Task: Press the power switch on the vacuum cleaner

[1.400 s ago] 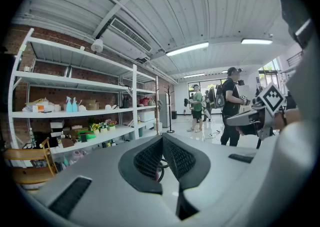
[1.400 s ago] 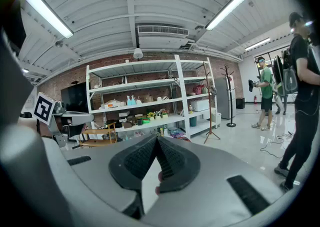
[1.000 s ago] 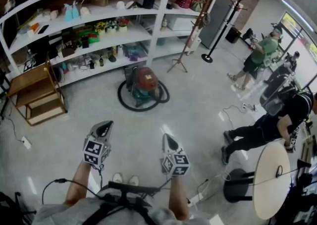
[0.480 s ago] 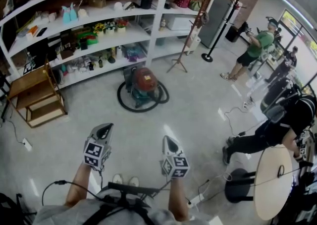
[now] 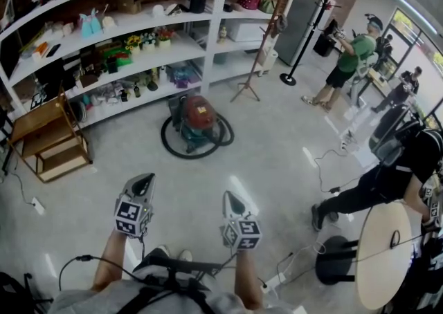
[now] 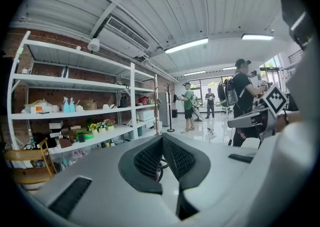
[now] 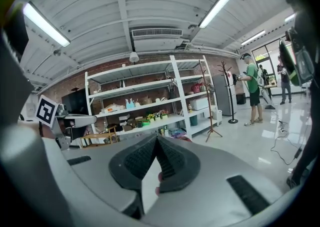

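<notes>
The vacuum cleaner (image 5: pixel 199 115) is a red drum type standing on the floor in front of the shelves, its black hose (image 5: pixel 173 149) looped round it. It is well ahead of both grippers, and no switch can be made out at this distance. My left gripper (image 5: pixel 143 180) and right gripper (image 5: pixel 230 199) are held side by side at waist height, both pointing at the vacuum and both shut on nothing. In the left gripper view the jaws (image 6: pixel 162 136) meet at their tips, with a bit of hose showing below. The right gripper (image 7: pixel 156 137) is shut too, with a red patch showing below its tips.
White shelving (image 5: pixel 208 36) full of small items runs along the back. A wooden stand (image 5: pixel 48 136) sits at the left and a coat rack (image 5: pixel 304 29) at the back right. Two people (image 5: pixel 377 181) and a round table (image 5: pixel 379 254) are at the right. Cables (image 5: pixel 325 167) lie on the floor.
Both grippers stay almost where they were, still shut. The person in green has walked farther back, and the person in black at the right has shifted.
</notes>
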Action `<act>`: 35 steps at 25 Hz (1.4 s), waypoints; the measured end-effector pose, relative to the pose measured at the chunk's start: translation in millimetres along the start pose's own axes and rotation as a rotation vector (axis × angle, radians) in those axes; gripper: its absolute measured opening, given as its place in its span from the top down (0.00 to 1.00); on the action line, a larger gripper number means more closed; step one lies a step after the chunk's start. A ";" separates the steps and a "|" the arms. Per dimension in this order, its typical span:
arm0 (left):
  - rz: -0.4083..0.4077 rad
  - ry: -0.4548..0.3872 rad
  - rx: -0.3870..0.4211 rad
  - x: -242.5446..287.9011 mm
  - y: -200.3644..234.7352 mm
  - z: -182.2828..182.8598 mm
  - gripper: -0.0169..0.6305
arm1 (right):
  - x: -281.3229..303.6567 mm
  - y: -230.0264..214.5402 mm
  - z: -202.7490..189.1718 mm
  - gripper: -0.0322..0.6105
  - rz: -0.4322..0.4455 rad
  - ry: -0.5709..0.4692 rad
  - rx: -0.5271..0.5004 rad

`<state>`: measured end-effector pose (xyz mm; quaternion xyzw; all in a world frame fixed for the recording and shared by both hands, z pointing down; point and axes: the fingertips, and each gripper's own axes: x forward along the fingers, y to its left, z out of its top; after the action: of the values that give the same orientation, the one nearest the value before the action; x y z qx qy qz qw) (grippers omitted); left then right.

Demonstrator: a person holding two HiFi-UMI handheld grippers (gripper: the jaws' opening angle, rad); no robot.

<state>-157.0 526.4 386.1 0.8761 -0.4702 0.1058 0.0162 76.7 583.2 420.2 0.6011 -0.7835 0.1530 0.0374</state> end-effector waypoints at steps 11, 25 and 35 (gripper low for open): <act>-0.012 0.014 0.015 34.4 3.2 0.6 0.96 | 26.8 -21.7 4.8 0.93 0.000 0.010 0.014; -0.040 0.013 0.013 118.0 71.3 16.1 0.96 | 122.1 -33.9 37.0 0.93 -0.028 0.022 0.007; -0.039 0.017 0.010 171.7 147.9 19.9 0.96 | 209.9 -19.9 67.4 0.93 -0.030 0.029 -0.012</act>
<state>-184.1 300.6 390.6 0.8842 -0.4524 0.1153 0.0176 46.5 364.1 411.0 0.6102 -0.7747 0.1566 0.0546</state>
